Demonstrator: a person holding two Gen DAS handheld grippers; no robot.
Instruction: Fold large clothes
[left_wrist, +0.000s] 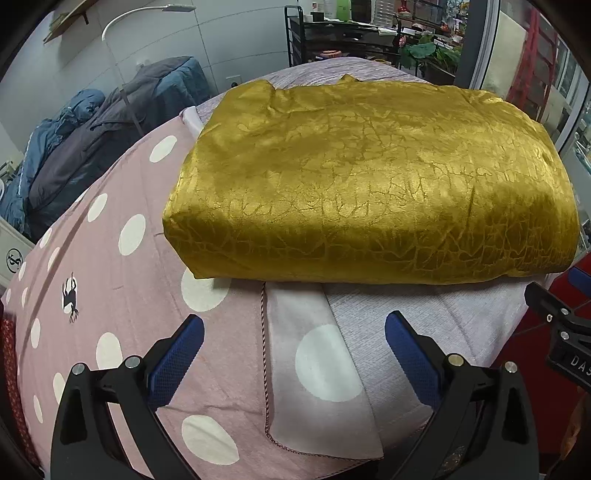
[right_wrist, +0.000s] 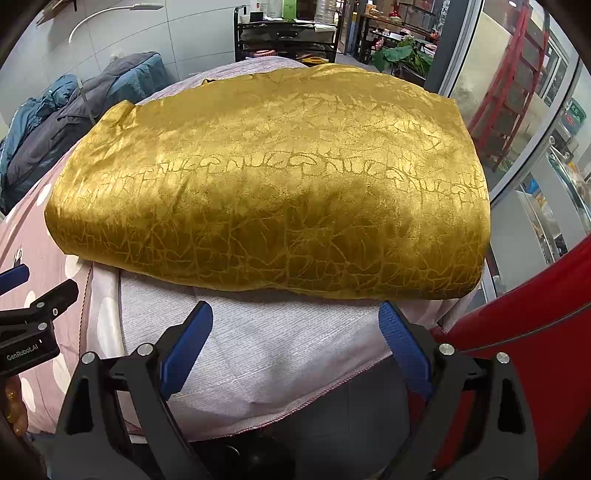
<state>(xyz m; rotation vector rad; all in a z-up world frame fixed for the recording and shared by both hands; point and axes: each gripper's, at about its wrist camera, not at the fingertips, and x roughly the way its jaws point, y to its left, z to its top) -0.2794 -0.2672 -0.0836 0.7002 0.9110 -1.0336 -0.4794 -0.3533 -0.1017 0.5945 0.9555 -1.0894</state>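
A shiny gold patterned cloth lies folded into a thick rectangle on the covered table, filling the middle of both views. My left gripper hovers open just short of the cloth's near edge, with nothing between its blue pads. My right gripper is open too, just before the same near fold, toward its right half. Each gripper shows at the edge of the other's view: the right one, the left one.
Under the cloth lie a pink polka-dot blanket and a pale lilac cover. Dark and blue jackets are piled at the back left. A black shelf cart stands behind. A red object is near right.
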